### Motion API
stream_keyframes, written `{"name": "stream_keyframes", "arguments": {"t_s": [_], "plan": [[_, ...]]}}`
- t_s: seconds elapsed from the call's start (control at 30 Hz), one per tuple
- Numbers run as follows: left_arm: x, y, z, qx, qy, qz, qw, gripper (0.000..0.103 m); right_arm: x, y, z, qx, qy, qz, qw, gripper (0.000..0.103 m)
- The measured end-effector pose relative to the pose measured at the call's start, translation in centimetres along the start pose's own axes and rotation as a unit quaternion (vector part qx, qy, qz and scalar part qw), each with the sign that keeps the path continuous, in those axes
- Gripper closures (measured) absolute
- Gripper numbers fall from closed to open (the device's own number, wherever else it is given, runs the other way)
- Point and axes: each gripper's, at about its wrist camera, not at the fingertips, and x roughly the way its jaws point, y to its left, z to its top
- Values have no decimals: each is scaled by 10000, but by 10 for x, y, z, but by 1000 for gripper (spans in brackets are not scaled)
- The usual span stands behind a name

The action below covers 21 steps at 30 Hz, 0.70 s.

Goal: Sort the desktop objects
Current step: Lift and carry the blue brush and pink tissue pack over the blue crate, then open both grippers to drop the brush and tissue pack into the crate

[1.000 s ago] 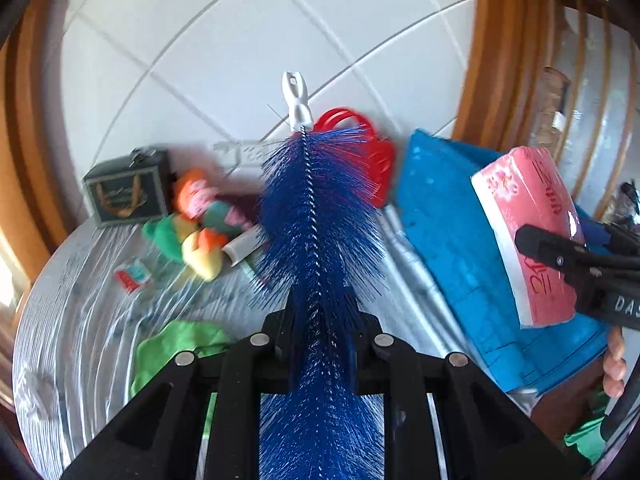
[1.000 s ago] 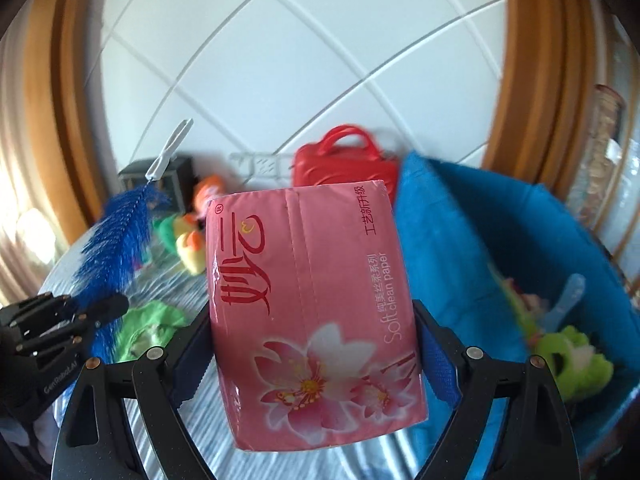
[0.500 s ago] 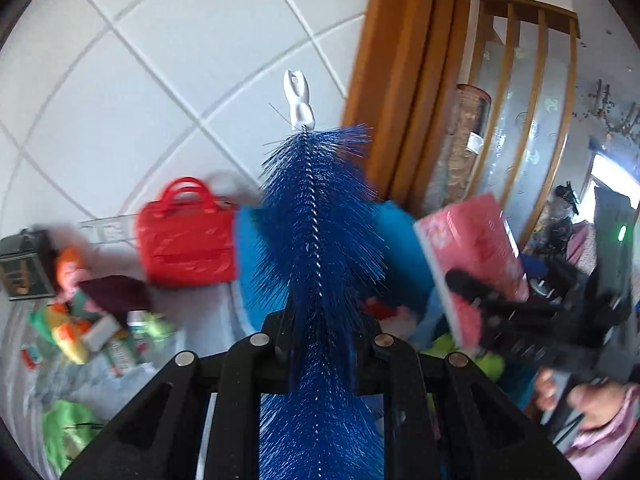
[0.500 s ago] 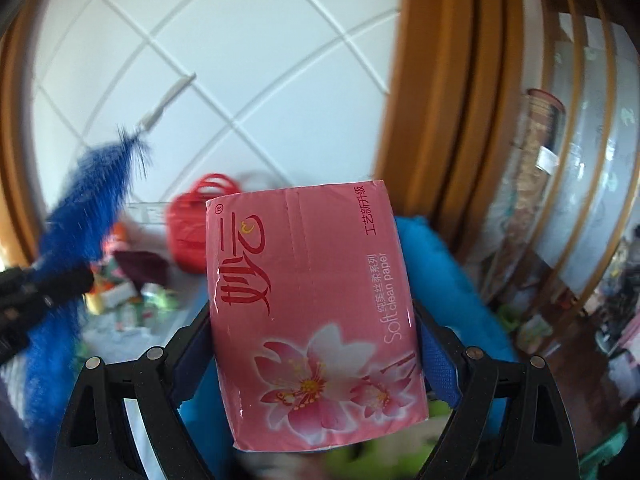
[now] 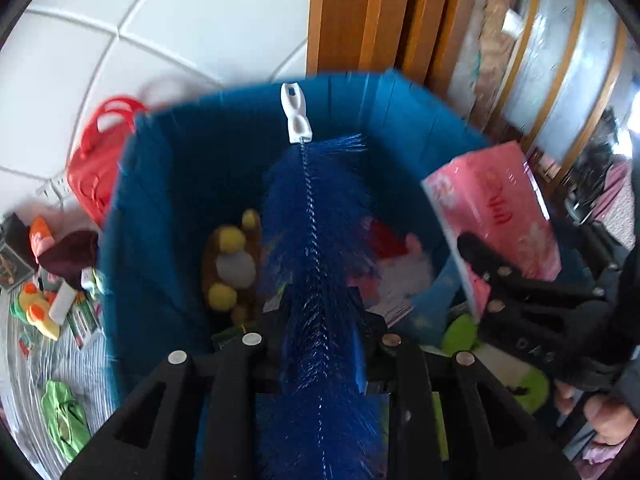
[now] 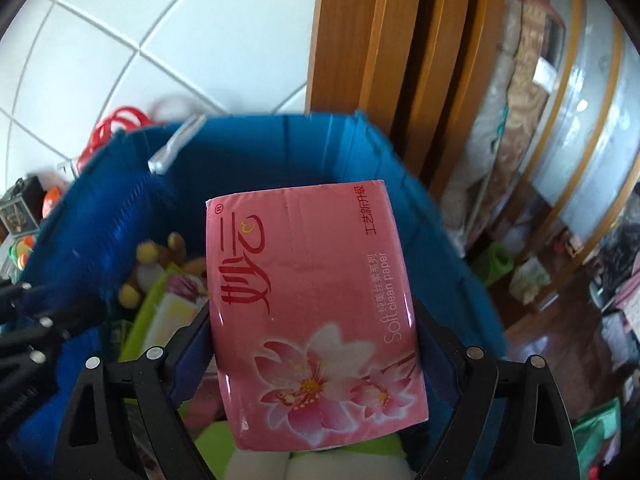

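A blue storage bin (image 5: 168, 216) fills the middle of both views, already holding a brown plush toy (image 5: 232, 264) and other soft items, with a red bag (image 5: 94, 168) beyond its far left rim and loose toys on the table (image 5: 24, 368) at left. Over the bin's right side, the right claw (image 6: 316, 344) is clenched on a pink tissue pack (image 6: 316, 304). The left claw (image 5: 320, 344) holds a blue bottle brush (image 5: 316, 240) above the bin's centre, its jaws opening. Likely risk: the long brush may tip on release, catch the far rim and fall outside.
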Motion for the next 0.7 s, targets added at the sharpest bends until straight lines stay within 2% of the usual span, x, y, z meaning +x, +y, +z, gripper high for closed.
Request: {"name": "stream_keyframes", "arguments": {"t_s": [0.17,0.33,0.47,0.53,0.7], "plan": [[28,-6,-6,84,290,230,9993,80,24,-13,-4,119,206,224,9995,13],[19,-9,-9,271,-60,614,9977,80,19,-4,-5,-122,117,-9,9999,12],[14,-2,-9,245,-173,592,9978,80,20,2,-8,-219,189,163,9994,9],[11,1,-5,204,-262,594,9977,80,16,3,-8,-230,89,113,9996,0],[5,5,-3,94,-345,602,9975,80,11,2,-7,-127,-3,146,9998,0]]}}
